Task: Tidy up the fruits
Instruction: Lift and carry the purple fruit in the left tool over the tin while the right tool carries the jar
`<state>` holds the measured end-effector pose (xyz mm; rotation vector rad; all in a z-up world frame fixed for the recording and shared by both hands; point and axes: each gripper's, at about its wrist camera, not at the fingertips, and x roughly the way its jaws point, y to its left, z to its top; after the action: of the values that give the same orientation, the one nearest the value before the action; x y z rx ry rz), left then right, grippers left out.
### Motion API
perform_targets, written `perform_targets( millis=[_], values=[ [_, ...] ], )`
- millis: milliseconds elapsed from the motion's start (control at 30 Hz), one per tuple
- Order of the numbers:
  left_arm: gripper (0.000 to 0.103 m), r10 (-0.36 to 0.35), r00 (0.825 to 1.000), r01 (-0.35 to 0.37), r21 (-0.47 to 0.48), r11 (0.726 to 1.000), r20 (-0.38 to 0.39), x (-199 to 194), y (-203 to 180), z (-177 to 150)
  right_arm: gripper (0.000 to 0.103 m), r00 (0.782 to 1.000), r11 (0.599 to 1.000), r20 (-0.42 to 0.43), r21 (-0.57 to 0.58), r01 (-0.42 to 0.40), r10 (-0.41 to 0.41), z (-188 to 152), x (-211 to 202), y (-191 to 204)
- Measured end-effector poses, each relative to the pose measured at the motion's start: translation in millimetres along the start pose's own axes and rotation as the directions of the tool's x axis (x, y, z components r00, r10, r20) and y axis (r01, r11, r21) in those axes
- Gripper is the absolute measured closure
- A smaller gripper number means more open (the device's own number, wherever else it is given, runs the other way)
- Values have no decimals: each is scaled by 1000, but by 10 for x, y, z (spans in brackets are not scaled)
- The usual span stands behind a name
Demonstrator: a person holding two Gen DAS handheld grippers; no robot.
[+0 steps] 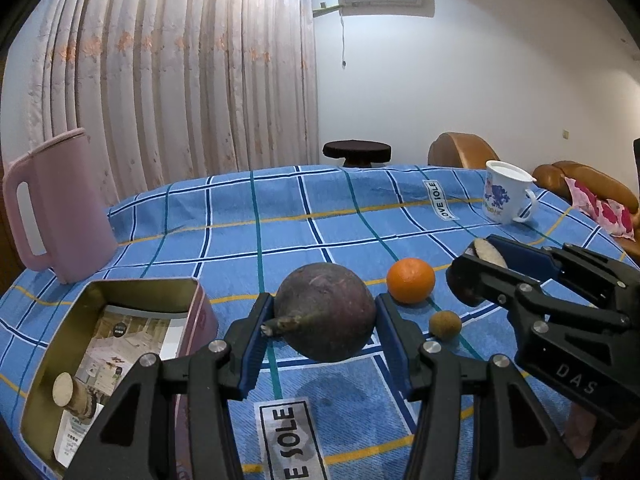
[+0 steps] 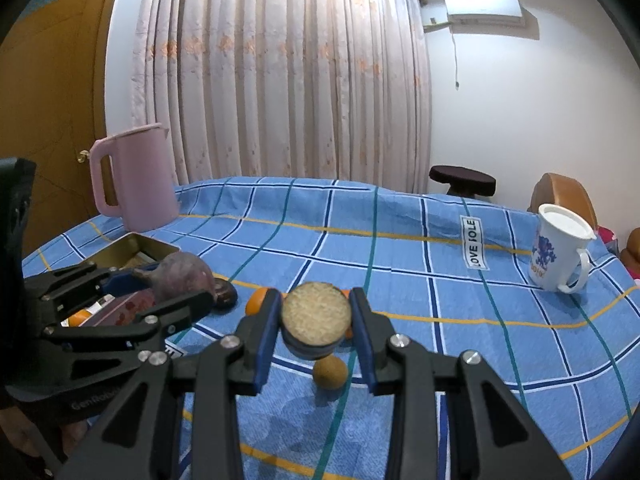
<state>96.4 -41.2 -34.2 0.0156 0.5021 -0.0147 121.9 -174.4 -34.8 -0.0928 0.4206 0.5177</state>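
My left gripper (image 1: 324, 320) is shut on a round dark purple fruit (image 1: 325, 312) with a stem, held above the blue checked tablecloth (image 1: 280, 240). It also shows in the right wrist view (image 2: 182, 276). My right gripper (image 2: 316, 320) is shut on a dark cut fruit piece with a pale face (image 2: 316, 314); it shows in the left wrist view (image 1: 490, 252). An orange (image 1: 411, 280) and a small brown fruit (image 1: 445, 324) lie on the cloth between the grippers. An open tin box (image 1: 60, 360) at the left holds a pale cut piece (image 1: 64, 390).
A pink kettle (image 1: 52, 208) stands at the far left behind the tin. A white mug (image 1: 506, 192) with a blue print stands at the far right. A dark stool (image 1: 357, 152) and a brown sofa (image 1: 580, 180) lie beyond the table.
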Motion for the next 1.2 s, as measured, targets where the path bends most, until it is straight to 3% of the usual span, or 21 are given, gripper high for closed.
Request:
perform_targets(
  millis=[567, 1200],
  values=[
    [50, 38, 994, -40, 20, 999, 98, -191, -40, -25, 65, 999, 1000, 47, -23, -6, 7, 5, -83, 42],
    [50, 90, 993, -85, -63, 994, 79, -381, 460, -33, 65, 998, 996, -16, -70, -62, 61, 108, 147, 437]
  ],
)
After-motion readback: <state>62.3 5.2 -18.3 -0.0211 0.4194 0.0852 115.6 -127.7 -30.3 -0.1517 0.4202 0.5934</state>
